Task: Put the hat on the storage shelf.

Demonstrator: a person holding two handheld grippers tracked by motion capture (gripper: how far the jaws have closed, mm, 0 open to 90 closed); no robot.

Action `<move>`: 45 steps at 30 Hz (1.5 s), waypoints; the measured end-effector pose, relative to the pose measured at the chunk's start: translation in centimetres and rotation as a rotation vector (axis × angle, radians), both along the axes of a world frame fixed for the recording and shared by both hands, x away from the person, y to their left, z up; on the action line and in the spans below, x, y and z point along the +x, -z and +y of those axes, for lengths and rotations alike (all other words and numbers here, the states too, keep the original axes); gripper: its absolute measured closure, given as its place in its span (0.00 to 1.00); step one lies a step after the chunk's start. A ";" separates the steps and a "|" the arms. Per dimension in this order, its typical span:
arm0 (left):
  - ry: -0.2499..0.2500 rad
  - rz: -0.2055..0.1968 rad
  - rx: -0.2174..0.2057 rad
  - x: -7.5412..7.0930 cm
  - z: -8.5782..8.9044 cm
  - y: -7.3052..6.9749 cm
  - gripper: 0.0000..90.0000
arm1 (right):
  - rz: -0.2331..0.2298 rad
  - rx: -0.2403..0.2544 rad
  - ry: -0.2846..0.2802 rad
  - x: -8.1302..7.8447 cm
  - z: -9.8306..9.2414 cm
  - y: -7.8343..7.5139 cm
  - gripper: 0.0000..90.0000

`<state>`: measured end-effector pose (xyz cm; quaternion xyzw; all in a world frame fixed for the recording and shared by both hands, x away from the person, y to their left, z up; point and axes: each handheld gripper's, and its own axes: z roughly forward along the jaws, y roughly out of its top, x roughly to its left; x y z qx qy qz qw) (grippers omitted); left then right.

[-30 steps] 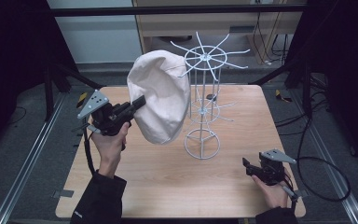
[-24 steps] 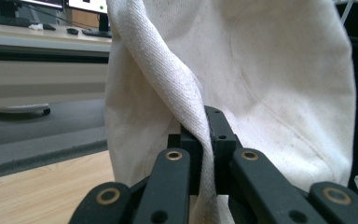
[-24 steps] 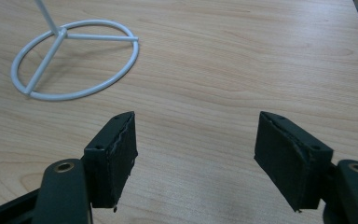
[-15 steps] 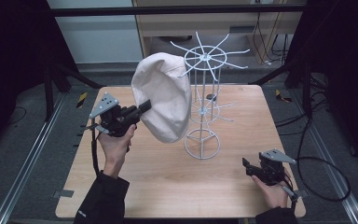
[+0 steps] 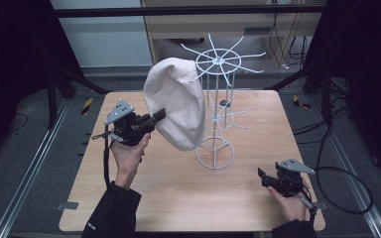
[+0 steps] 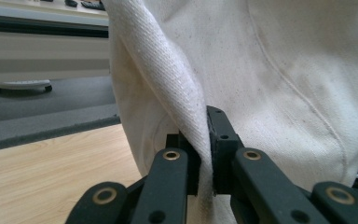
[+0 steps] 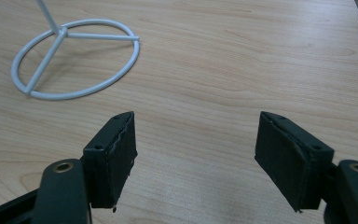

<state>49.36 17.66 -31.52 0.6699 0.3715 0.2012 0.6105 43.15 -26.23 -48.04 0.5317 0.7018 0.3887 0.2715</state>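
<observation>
A cream cloth hat (image 5: 176,106) hangs in the air just left of the white wire rack (image 5: 217,116), its upper edge touching a spoke of the top wheel. My left gripper (image 5: 159,115) comes in from the left. Its jaws have just been opening a little, and a fold of the hat (image 6: 186,93) is still pinched between the pads of the left gripper (image 6: 204,140). My right gripper (image 5: 263,176) rests low at the table's front right. In the right gripper view, that gripper (image 7: 198,144) stands open over bare wood.
The rack's round wire base (image 7: 72,60) stands on the wooden table (image 5: 178,193), a little left of and beyond the right gripper. A lower ring of spokes (image 5: 228,114) sticks out halfway up the rack. Dark frame posts and cables surround the table.
My left gripper has carried the hat to the right and slightly down, closer to the rack's top spokes. The right gripper has stayed in place.
</observation>
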 end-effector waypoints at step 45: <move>-0.112 0.026 0.141 -3.8 5.5 1.9 0.38 | 0.004 0.008 0.001 -0.1 -0.2 0.1 0.30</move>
